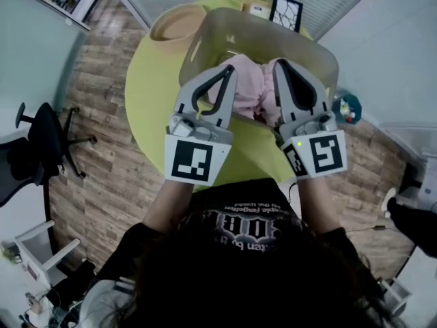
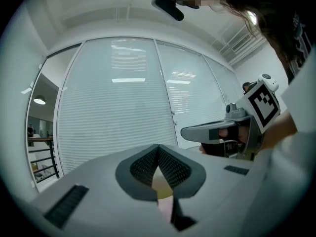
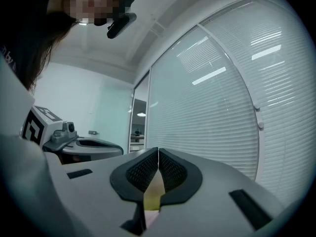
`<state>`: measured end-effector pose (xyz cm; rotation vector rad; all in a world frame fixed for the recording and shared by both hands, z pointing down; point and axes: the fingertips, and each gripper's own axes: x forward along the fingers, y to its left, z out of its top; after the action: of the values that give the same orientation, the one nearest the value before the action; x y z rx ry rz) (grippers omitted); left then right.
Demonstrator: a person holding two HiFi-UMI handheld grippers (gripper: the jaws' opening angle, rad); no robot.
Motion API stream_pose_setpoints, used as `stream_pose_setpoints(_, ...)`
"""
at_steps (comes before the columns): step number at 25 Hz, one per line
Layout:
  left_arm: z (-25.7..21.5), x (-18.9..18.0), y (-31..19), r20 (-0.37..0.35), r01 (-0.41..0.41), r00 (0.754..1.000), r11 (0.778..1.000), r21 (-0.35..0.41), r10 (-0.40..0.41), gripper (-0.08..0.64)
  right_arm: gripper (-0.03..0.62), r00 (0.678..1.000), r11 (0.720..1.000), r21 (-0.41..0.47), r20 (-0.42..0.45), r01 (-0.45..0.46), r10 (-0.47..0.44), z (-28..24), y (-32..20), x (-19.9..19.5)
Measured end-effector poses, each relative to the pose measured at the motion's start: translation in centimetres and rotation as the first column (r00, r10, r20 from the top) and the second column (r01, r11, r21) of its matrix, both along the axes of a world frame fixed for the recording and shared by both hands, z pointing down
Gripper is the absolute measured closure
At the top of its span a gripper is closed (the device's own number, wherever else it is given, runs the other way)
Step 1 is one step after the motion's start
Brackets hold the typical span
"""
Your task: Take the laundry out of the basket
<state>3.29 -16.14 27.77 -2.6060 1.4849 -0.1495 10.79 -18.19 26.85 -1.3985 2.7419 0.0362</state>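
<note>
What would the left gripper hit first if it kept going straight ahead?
Likely nothing nearby: the left gripper points at the window blinds, with free air before them. From above, its tip lies over the pink laundry in the basket, but how high is unclear.

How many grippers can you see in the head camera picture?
2. The left gripper shows at the basket's left side, the right gripper at its right side, both tips in front of the pink laundry.
</note>
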Motion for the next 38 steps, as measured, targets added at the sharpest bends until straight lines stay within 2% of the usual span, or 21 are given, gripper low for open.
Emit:
stream_pose_setpoints(4,0.0,0.1,-1.3,-0.006,-0.035,0.999,0.999,0.000,0.035,0.559,0.565,0.999,1.000,-0.005,-0.010,-0.030,0.030,0.0,-1.0,0.0)
stream_pose_setpoints(11,-0.1,0.2,-2.5,-0.022,-0.074,0.997,0.997,0.008,0.074,0.558,0.565,0.999,0.999,-0.026,-0.040,-0.034,0.033,0.2,-2.4,-0.1)
stream_pose_setpoints(15,-0.1,0.1,-2.9,-0.012,-0.078,0.997,0.997,0.019,0.078,0.560,0.563,0.997,0.997,-0.072,-0.076,0.027,-0.032,1.5,-3.2,-0.8)
stream_pose_setpoints(18,-0.3,-0.1,-3.0,-0.032,-0.073,0.997,0.997,0.020,0.074,0.559,0.561,0.988,0.990,-0.122,-0.125,0.072,-0.087,2.4,-3.5,-1.3)
stream_pose_setpoints(23,0.2,-0.5,-3.2,-0.061,-0.074,0.995,0.997,0.003,0.074,0.559,0.561,0.974,0.986,-0.119,-0.180,0.118,-0.138,3.0,-5.0,-1.7)
stream_pose_setpoints(29,0.0,-0.8,-3.5,-0.052,-0.073,0.996,0.997,0.009,0.074,0.560,0.549,0.934,0.962,-0.209,-0.275,0.175,-0.229,6.2,-5.7,-2.3)
stream_pose_setpoints(31,0.0,-0.8,-3.5,-0.055,-0.073,0.996,0.997,0.006,0.073,0.559,0.484,0.916,0.945,-0.249,-0.287,0.212,-0.281,7.6,-5.7,-2.8)
stream_pose_setpoints(35,0.2,-0.7,-3.8,-0.059,-0.078,0.995,0.997,0.001,0.078,0.558,0.398,0.862,0.902,-0.341,-0.335,0.265,-0.380,10.8,-5.6,-3.8)
stream_pose_setpoints(38,0.2,-0.6,-3.7,-0.059,-0.085,0.995,0.996,0.003,0.085,0.559,0.354,0.823,0.890,-0.370,-0.394,0.265,-0.409,12.4,-5.7,-4.4)
